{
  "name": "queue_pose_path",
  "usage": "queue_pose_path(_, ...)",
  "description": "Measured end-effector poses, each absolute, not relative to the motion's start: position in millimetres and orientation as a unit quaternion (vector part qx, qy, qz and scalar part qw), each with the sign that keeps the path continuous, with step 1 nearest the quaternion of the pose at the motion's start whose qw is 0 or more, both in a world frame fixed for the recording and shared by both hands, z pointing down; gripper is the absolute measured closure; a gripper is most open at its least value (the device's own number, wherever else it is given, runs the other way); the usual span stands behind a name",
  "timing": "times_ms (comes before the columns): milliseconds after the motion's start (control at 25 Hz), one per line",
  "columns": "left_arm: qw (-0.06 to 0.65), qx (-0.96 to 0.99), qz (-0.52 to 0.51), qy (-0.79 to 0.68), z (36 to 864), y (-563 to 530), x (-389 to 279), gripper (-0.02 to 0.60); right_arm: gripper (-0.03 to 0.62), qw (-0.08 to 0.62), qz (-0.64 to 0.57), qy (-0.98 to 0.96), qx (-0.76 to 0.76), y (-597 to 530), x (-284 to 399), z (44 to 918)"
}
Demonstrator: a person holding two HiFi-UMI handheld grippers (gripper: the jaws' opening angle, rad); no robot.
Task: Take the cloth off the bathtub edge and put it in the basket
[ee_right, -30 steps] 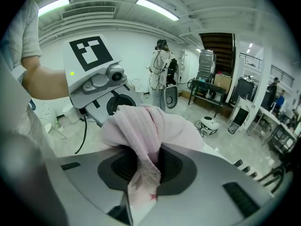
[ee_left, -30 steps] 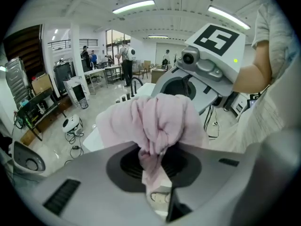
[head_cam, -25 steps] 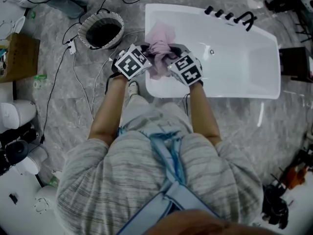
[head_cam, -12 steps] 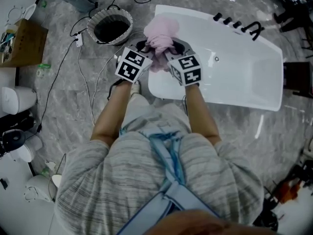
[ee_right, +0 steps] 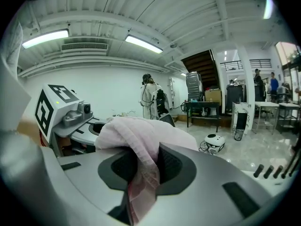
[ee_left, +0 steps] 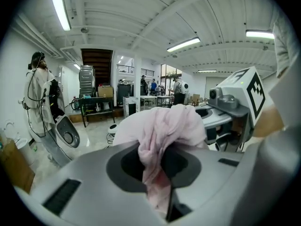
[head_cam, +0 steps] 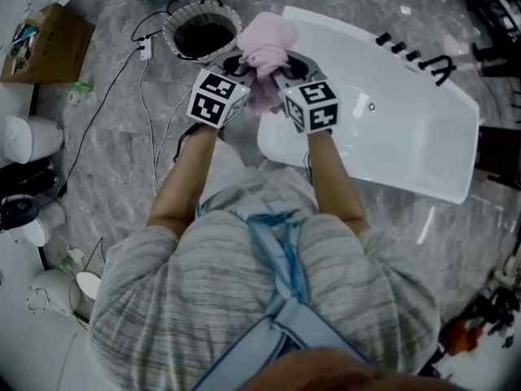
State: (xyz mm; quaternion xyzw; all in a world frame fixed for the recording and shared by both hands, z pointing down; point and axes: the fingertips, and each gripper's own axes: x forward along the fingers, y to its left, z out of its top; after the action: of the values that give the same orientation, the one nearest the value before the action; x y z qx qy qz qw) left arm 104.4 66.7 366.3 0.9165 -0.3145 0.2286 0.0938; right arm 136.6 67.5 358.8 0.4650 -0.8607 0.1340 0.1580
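A pink cloth (head_cam: pixel 267 46) hangs bunched in the air between my two grippers, above the near left corner of the white bathtub (head_cam: pixel 391 129). My left gripper (head_cam: pixel 238 68) is shut on the cloth (ee_left: pixel 162 135), whose folds run down between its jaws. My right gripper (head_cam: pixel 283 70) is shut on the same cloth (ee_right: pixel 136 147) from the other side. The round basket (head_cam: pixel 202 32), white-rimmed with a dark inside, stands on the floor just left of the tub, close beyond the left gripper.
Cables (head_cam: pixel 142 96) trail over the grey marble floor left of the basket. A cardboard box (head_cam: pixel 45 43) sits at far left. Black taps (head_cam: pixel 415 55) line the tub's far edge. White appliances (head_cam: pixel 28 137) stand along the left side.
Both grippers have lifted the cloth off the tub edge and carried it up and leftward, nearer the basket. The left gripper has rolled.
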Motion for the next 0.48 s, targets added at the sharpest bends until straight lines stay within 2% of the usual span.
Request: queue_pose_path(480,0.074,0.939,0.201,-0.271,364,-60,36,0.511,0.496,0.145,0.134,-0.837,0.51,-54,67,358)
